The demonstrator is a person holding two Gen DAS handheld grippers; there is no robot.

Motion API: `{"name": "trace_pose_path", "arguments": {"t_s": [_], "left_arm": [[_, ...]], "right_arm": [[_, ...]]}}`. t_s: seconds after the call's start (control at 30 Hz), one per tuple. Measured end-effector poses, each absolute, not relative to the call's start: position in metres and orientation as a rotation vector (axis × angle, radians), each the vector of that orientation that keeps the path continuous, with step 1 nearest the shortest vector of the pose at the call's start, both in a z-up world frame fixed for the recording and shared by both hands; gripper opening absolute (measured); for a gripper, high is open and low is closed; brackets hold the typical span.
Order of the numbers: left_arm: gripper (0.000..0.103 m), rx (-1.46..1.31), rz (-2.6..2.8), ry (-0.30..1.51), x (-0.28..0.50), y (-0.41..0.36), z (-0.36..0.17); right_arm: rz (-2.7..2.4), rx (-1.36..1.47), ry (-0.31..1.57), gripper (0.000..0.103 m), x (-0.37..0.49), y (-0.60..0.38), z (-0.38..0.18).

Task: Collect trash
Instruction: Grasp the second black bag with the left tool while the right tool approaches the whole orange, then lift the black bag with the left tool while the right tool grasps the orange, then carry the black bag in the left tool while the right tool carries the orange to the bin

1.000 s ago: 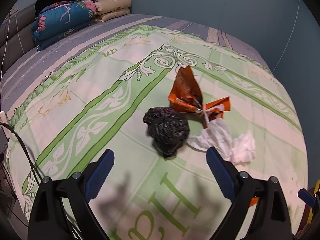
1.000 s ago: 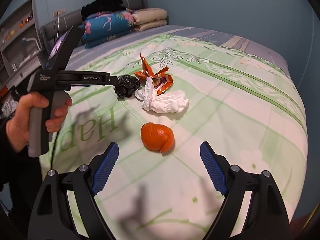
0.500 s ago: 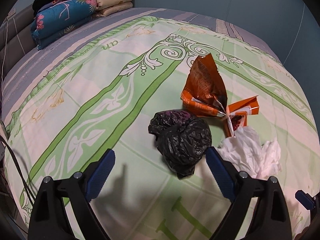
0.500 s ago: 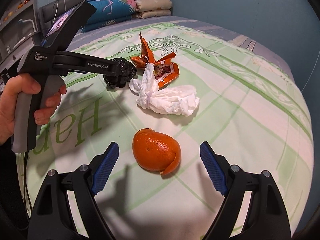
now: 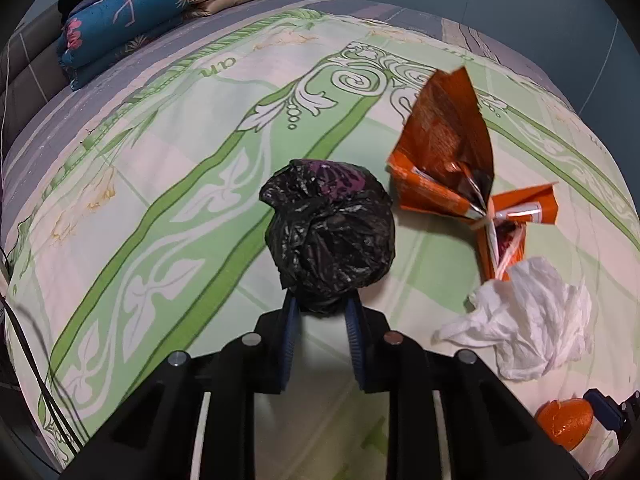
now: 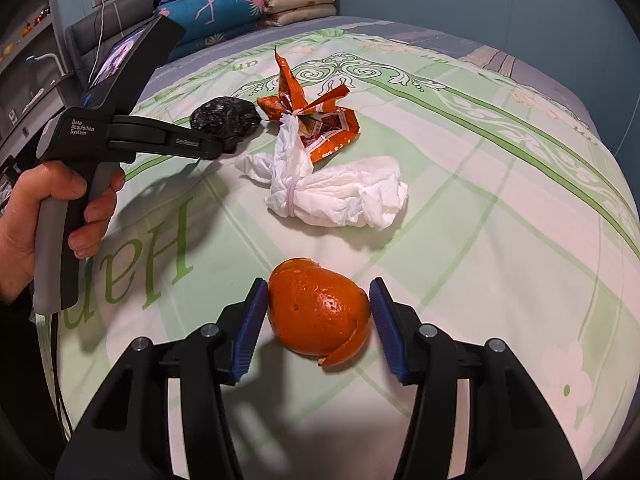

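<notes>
A crumpled black plastic bag (image 5: 332, 232) lies on the green-patterned bedspread (image 5: 168, 184). My left gripper (image 5: 320, 312) is closing, and its blue pads pinch the bag's near lower end. A hollow orange peel (image 6: 316, 316) rests on the bed between the pads of my right gripper (image 6: 318, 304), whose jaws are closing and meet both its sides. Beyond it lie a bunched white tissue (image 6: 340, 196) and a torn orange snack wrapper (image 6: 320, 128). The right wrist view shows the left gripper (image 6: 224, 146) from the side, held by a hand (image 6: 48, 216).
Folded quilts and pillows (image 5: 144, 12) are stacked at the head of the bed. The wrapper (image 5: 444, 160) and tissue (image 5: 528, 328) sit right of the black bag. Shelves (image 6: 24, 52) stand left of the bed, and dark cables (image 5: 24, 344) hang at its left edge.
Both grippers moved forward and down onto their items. The left jaws went from wide open to pinching the black bag. The right jaws narrowed around the orange peel.
</notes>
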State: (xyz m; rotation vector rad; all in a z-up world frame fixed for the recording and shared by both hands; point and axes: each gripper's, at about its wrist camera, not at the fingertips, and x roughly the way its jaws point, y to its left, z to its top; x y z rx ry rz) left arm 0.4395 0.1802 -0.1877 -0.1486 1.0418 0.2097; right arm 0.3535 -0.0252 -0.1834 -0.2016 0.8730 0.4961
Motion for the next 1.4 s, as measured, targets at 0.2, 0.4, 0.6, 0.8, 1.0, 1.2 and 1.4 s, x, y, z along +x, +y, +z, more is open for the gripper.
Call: {"name": "trace_pose_path", "arguments": {"t_s": [0.2,0.4,0.6,0.8,1.0,1.2,1.4], "left_arm": [[0.017,-0.164,0.216,1.021,0.438,0.189,-0.178],[0.017,-0.186,0.214,1.005,0.432,0.194,-0.166],[0.017,-0.203,0.198,0.989,0.42,0.192,-0.151],[0.017,-0.175,0.183,0.928,0.397,0.18,-0.127],[0.017,-0.183,0.152,0.891,0.374,0.17,-0.11],[0.017,-0.177,0.113,0.843,0.352,0.15,-0.092],[0.017,-0.17,0.048,0.812,0.331,0.125,-0.075]], "right_arm": [[0.494,-0.144,0.888,0.04,0.358,-0.031,-0.18],[0.482,-0.108,0.875,0.039,0.362,-0.044,-0.169],[0.472,-0.096,0.846,0.039,0.356,-0.055,-0.154],[0.465,-0.084,0.812,0.039,0.338,-0.065,-0.136],[0.452,-0.078,0.767,0.039,0.317,-0.077,-0.116],[0.429,-0.071,0.72,0.039,0.295,-0.094,-0.095],[0.404,-0.05,0.678,0.039,0.273,-0.115,-0.077]]}}
